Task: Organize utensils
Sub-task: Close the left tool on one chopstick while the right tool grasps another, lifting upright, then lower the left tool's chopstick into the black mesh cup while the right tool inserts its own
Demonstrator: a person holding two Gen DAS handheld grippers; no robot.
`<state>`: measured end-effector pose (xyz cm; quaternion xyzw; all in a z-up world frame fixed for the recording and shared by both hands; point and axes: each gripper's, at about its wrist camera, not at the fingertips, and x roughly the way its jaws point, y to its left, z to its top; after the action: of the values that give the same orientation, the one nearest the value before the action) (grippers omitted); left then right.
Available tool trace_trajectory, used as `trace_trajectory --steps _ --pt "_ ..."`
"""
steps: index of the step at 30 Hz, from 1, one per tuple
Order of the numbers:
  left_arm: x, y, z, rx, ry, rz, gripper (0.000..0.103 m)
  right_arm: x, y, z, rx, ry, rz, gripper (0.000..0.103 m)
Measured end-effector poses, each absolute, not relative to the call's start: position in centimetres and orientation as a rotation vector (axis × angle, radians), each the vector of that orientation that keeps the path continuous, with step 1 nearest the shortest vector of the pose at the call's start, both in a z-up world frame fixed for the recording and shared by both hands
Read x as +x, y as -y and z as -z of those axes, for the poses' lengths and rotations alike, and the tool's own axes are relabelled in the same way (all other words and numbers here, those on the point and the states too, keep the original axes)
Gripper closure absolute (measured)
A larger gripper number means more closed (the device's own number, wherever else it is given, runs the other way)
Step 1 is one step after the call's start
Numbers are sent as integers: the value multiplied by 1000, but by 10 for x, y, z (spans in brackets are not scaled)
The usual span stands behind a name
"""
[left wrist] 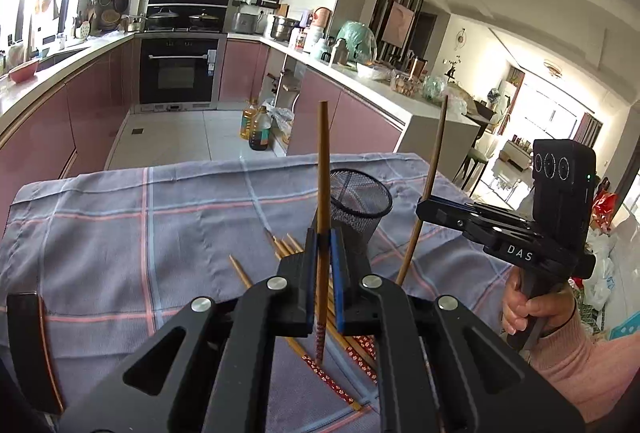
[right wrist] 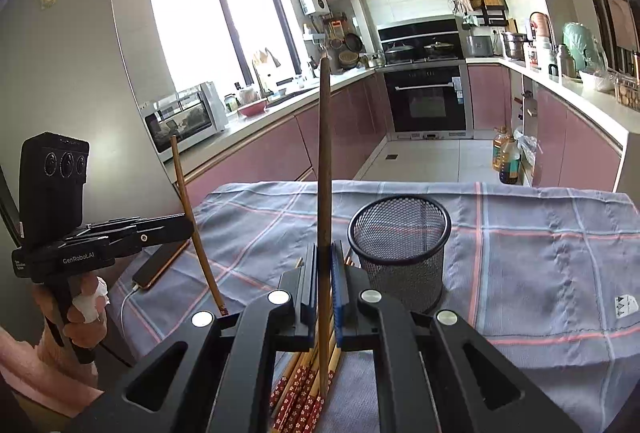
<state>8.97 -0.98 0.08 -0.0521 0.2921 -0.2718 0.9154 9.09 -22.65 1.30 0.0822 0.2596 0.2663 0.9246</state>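
My left gripper [left wrist: 323, 239] is shut on one wooden chopstick [left wrist: 322, 161], which stands nearly upright with its patterned red end hanging above the cloth. My right gripper [right wrist: 324, 253] is likewise shut on a second upright chopstick [right wrist: 325, 153]. Each wrist view catches the other tool: the right gripper [left wrist: 423, 207] at the right with its chopstick [left wrist: 434, 161], the left gripper [right wrist: 187, 225] at the left with its chopstick [right wrist: 182, 185]. A black mesh cup [right wrist: 400, 245] [left wrist: 362, 203] stands upright just beyond both grippers. Several loose chopsticks [right wrist: 304, 385] [left wrist: 286, 249] lie on the cloth beneath them.
A checked blue-grey cloth [left wrist: 120, 225] [right wrist: 540, 253] covers the table. A phone [right wrist: 160, 265] with a white cable lies at its left edge. Oil bottles [left wrist: 256, 125] stand on the floor past the far edge. Pink kitchen cabinets and an oven fill the background.
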Motion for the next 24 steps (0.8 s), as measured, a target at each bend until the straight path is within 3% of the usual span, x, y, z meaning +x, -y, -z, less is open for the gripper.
trace_trajectory --steps 17,24 --pt "131 52 -94 -153 -403 652 96 130 254 -81 165 -358 -501 97" --pt "154 79 -100 -118 -409 634 96 153 261 -79 164 -363 -469 97"
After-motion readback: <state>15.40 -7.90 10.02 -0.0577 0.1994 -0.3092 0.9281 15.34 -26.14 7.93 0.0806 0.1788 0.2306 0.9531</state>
